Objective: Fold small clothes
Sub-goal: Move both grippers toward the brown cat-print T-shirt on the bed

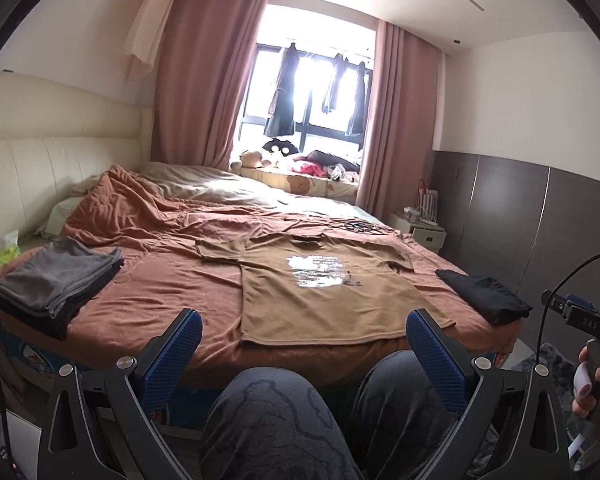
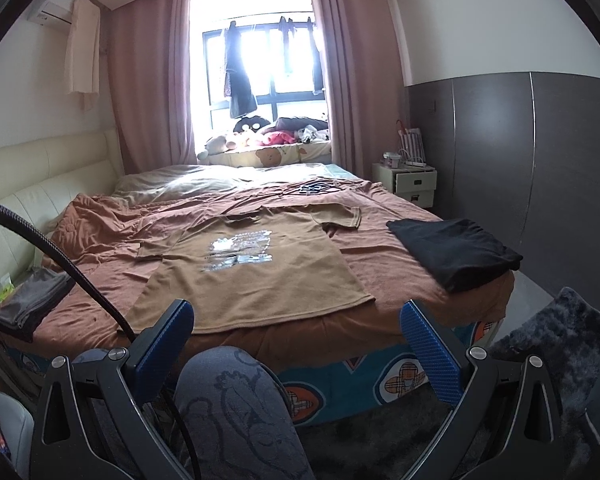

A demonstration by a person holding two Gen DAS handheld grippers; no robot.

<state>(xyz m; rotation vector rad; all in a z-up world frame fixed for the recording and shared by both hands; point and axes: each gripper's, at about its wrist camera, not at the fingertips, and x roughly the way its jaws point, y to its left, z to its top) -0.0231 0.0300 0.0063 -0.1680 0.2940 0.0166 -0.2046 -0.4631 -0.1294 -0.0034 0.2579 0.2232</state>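
A brown T-shirt (image 1: 320, 284) with a silver print lies spread flat, front up, on the bed's rust-coloured cover; it also shows in the right wrist view (image 2: 252, 268). My left gripper (image 1: 304, 320) is open and empty, held back over my knees short of the shirt's hem. My right gripper (image 2: 296, 312) is open and empty too, also short of the hem. The right gripper's body and my hand show at the right edge of the left wrist view (image 1: 584, 320).
A stack of folded grey clothes (image 1: 56, 280) sits at the bed's left near corner. A folded black garment (image 1: 486, 296) lies at the right near corner, seen also in the right wrist view (image 2: 456, 252). A nightstand (image 2: 410, 182) stands right; a dark rug (image 2: 556, 344) covers the floor.
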